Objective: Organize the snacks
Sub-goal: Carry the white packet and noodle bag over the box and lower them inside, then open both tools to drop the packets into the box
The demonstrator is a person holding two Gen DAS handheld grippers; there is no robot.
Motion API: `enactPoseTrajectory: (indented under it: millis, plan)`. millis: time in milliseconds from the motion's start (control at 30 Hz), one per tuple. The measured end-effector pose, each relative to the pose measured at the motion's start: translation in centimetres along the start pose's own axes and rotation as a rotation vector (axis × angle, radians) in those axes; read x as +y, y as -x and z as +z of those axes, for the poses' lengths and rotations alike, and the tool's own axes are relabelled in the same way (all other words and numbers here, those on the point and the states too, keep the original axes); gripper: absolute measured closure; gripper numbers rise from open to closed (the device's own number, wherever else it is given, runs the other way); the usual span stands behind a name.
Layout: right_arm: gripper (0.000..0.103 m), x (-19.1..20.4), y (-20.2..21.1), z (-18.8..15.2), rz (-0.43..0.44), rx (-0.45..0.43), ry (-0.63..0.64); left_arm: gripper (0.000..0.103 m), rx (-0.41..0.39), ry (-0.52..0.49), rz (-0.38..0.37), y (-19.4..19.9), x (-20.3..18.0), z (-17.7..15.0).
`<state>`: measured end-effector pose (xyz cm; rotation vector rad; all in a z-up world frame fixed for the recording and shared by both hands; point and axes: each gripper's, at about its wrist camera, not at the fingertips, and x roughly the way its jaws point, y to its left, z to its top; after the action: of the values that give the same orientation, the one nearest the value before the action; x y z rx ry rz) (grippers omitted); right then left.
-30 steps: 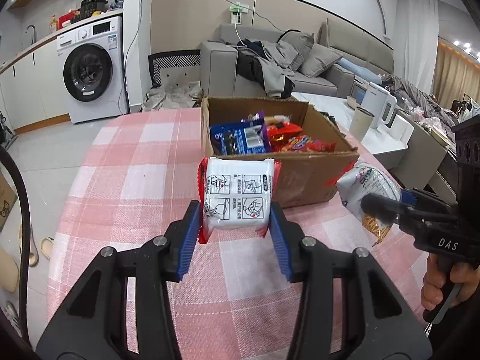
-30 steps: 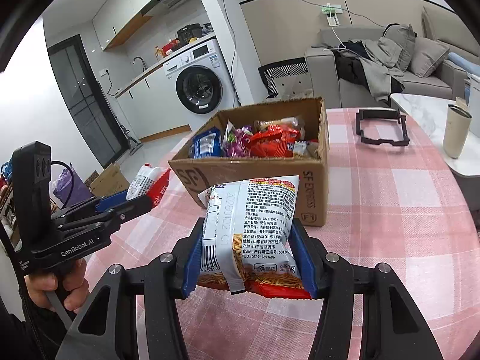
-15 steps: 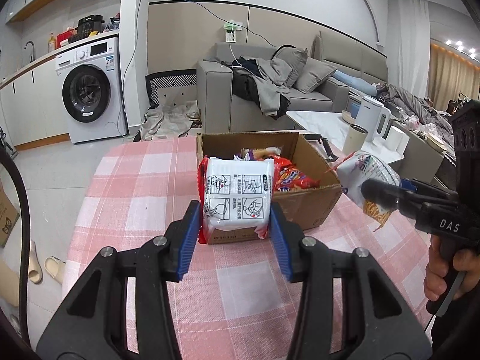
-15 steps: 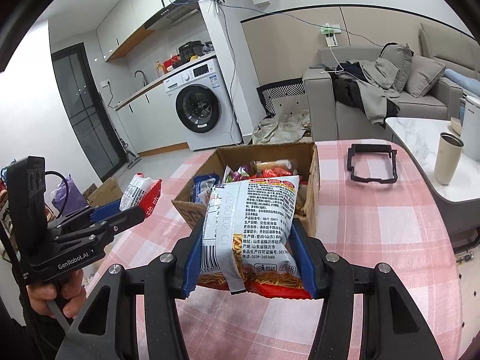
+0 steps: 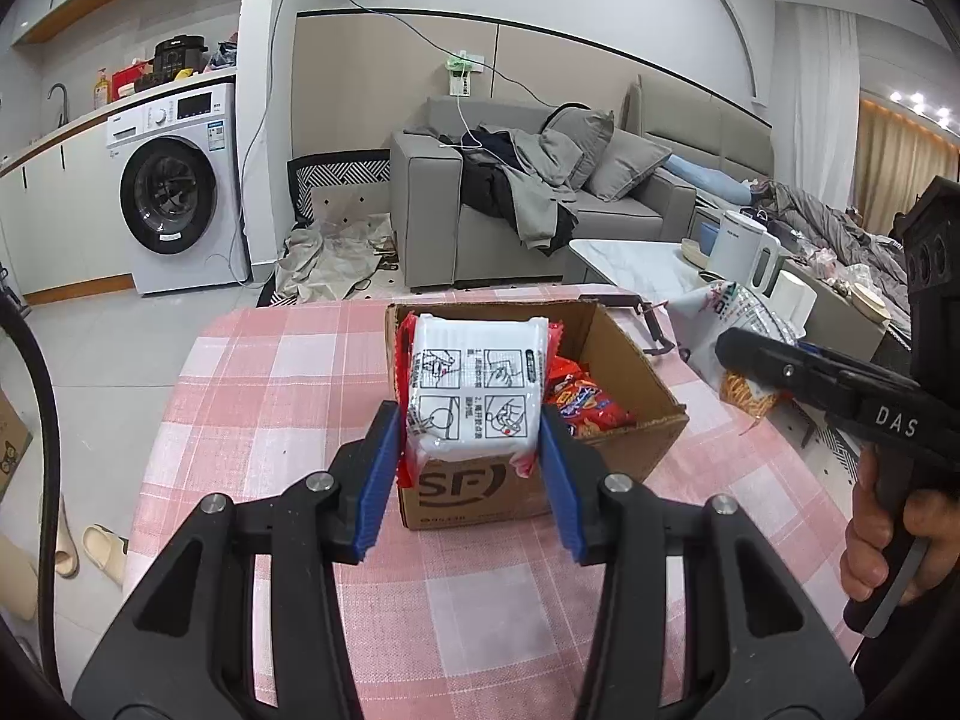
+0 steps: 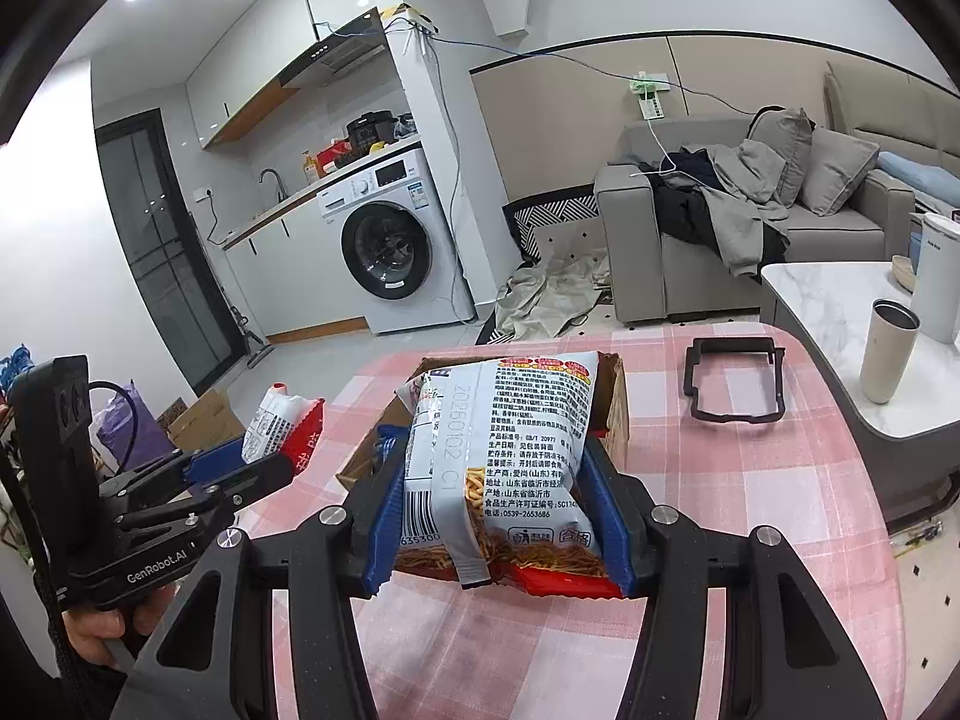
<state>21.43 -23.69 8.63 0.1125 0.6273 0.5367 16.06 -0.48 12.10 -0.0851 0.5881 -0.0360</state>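
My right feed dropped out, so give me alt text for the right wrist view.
The right tongs grip a white noodle snack bag above the pink checked table, in front of the open cardboard box. At left, the left tongs hold a white and red packet.

A pink-and-white checked tablecloth (image 6: 750, 480) covers the table. A black rectangular frame (image 6: 733, 381) lies flat on the cloth at the far right. To the right, a marble-topped side table (image 6: 840, 300) carries a beige tumbler (image 6: 888, 351) and a white kettle (image 5: 741, 252). A white washing machine (image 5: 174, 192) stands at the far left under a counter. A grey sofa (image 5: 540, 216) at the far wall holds cushions and piled clothing. Beige slippers (image 5: 90, 546) lie on the floor, near left.
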Motion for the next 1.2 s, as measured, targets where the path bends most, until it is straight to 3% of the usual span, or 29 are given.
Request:
enactPoseTrajectory:
  millis: [700,1200]
  plan:
    - [0.048,0.3,-4.4,2.5,0.015,-0.011,0.005,0.06,-0.017,0.012,-0.002,-4.9,0.9,4.2]
    - [0.048,-0.7,-10.5,2.7,0.002,0.055,-0.012,0.06,0.032,0.025,0.0,-12.6,2.4,4.7]
